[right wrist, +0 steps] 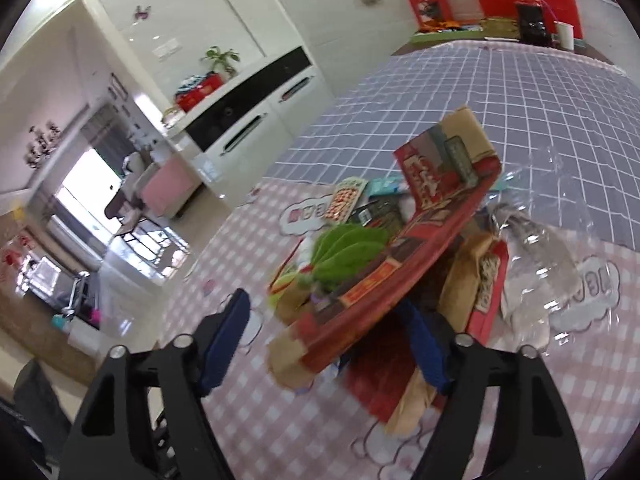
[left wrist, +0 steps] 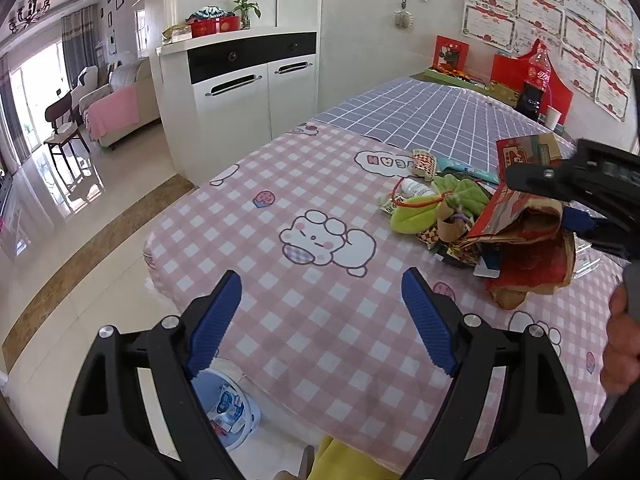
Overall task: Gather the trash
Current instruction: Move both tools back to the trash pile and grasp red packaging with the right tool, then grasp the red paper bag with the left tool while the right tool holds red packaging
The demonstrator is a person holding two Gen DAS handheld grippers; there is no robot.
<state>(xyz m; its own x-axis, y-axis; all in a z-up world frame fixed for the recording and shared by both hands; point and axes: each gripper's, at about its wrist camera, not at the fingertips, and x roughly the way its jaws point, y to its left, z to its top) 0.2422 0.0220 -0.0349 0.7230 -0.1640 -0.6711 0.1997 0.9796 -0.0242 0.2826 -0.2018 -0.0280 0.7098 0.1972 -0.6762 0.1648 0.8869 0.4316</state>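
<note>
Near the tabletop's right edge, the red carton [right wrist: 404,264] lies crumpled on the trash pile: light, floppy cardboard, best pinched at its folded rim. Right claw [right wrist: 324,340] spread around it; left claw [left wrist: 320,320] spread, empty.

A white cabinet [left wrist: 240,92] with a potted plant [left wrist: 245,8] stands beyond the pink checked tablecloth [left wrist: 320,320].
</note>
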